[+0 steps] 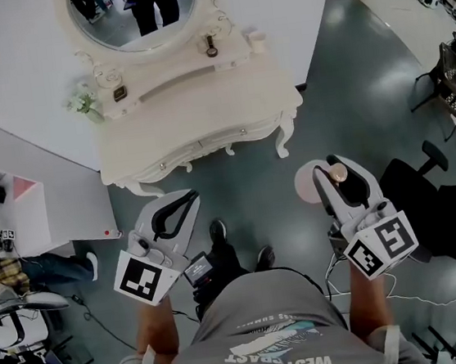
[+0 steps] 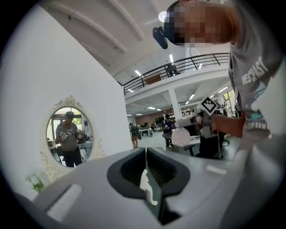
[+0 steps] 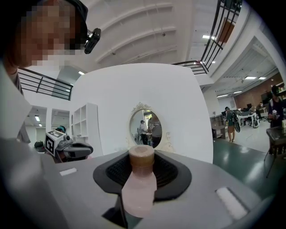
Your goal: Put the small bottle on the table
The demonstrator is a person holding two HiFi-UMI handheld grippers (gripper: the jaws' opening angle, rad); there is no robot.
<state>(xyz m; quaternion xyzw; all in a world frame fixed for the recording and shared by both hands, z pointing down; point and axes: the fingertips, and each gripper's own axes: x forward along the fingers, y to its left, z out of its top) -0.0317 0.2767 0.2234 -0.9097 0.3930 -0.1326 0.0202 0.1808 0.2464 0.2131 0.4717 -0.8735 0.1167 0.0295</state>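
The small bottle is pale pink with a brown cap, and it sits between the jaws of my right gripper. In the right gripper view the bottle stands neck-forward in that gripper, whose pads close on its sides. My left gripper is held out beside it, jaws together with nothing in them; the left gripper view shows its jaws meeting in a line. Ahead stands the white dressing table with an oval mirror. Both grippers hover over the grey floor in front of it.
On the table's upper ledge are a small plant, a dark jar, another dark item and a white cup. A white shelf unit stands left, a black office chair right. Cables lie on the floor.
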